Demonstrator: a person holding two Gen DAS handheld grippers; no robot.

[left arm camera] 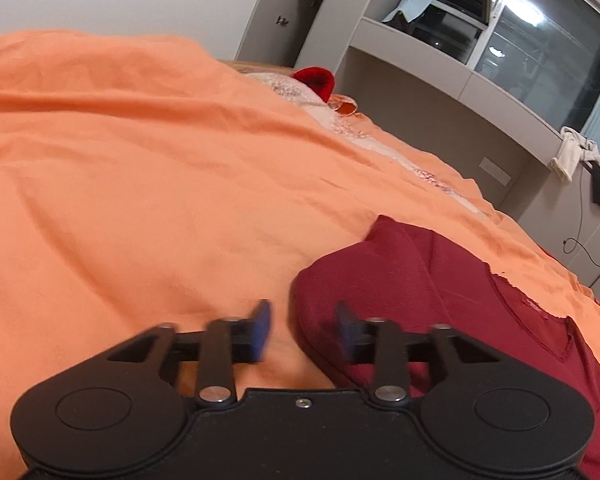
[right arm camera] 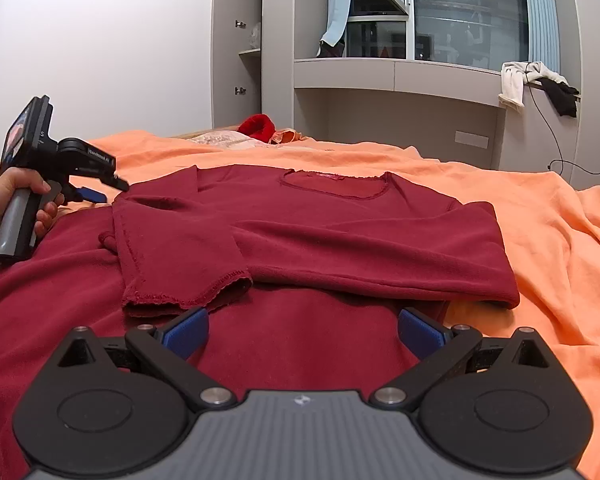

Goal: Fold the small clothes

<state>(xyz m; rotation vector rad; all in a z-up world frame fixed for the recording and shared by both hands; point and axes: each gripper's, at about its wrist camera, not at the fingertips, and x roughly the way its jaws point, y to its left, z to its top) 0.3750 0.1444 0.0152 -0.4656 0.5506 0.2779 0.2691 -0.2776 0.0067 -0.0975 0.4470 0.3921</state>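
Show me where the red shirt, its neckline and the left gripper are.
Red shirt (right arm camera: 360,248): right wrist view, on the folded body.
Neckline (right arm camera: 332,186): right wrist view, inside the collar opening.
Left gripper (left arm camera: 302,330): left wrist view, between its open blue fingertips.

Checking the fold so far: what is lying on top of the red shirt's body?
Both sleeves are folded across the red shirt. What they cover beneath stays hidden.

The orange bedspread lies bare to the left of the dark red shirt, giving free passage. Far across the bed, a red item and pale cloth occupy the surface. The left hand-held gripper stands at the shirt's left edge.
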